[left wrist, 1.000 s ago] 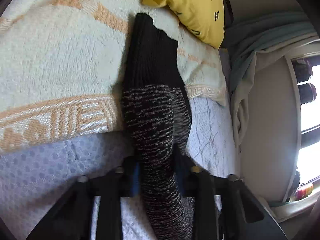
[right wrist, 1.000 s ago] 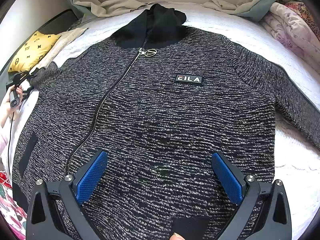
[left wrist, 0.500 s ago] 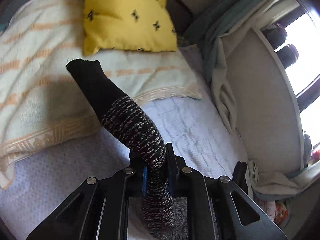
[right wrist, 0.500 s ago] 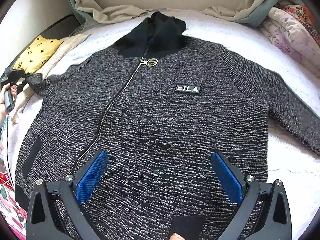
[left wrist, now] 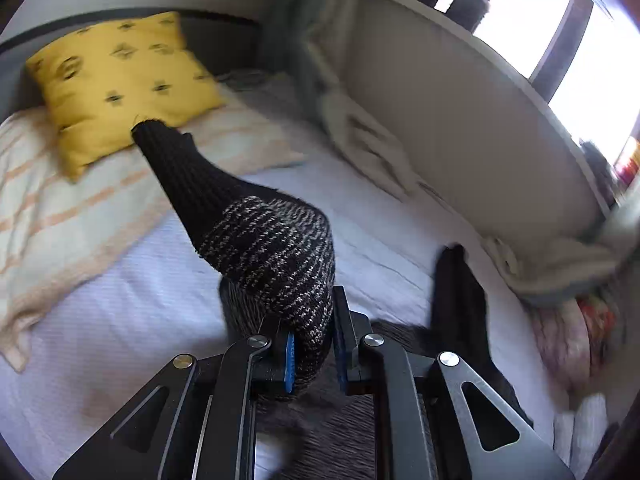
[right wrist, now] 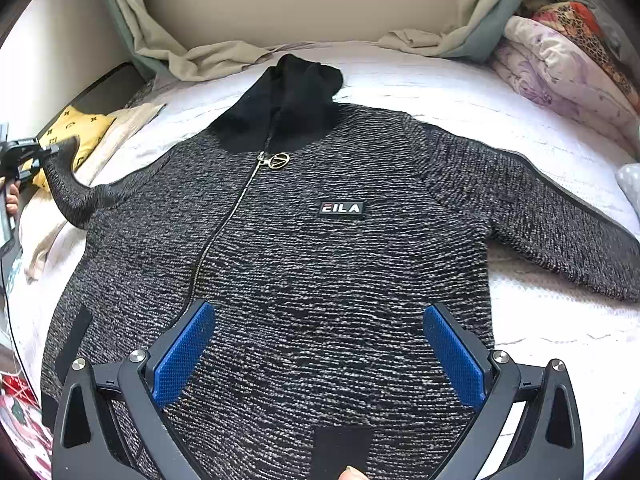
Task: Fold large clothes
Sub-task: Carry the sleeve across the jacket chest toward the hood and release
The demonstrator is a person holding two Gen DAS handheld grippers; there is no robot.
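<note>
A large black-and-grey knit zip jacket (right wrist: 320, 264) lies face up on the white bed, black hood (right wrist: 292, 96) at the far end. My left gripper (left wrist: 314, 344) is shut on the jacket's sleeve (left wrist: 272, 256), lifted off the bed, the black cuff (left wrist: 168, 156) sticking up and away. From the right wrist view that same sleeve (right wrist: 70, 196) rises at the far left, held by the left gripper (right wrist: 44, 152). My right gripper (right wrist: 318, 348) hovers open over the jacket's lower front, nothing between its blue pads (right wrist: 184, 354). The other sleeve (right wrist: 560, 224) lies flat at the right.
A yellow cushion (left wrist: 116, 80) rests on a cream and orange towel (left wrist: 60, 208) at the bed's left end. Curtains (left wrist: 360, 132) and a beige wall panel (left wrist: 460, 140) run along the far side. Folded quilts (right wrist: 560, 64) are piled at the right corner.
My left gripper has lifted the sleeve off the bed and swung it up and inward, rolling as it went. The right gripper has risen slightly and stays open.
</note>
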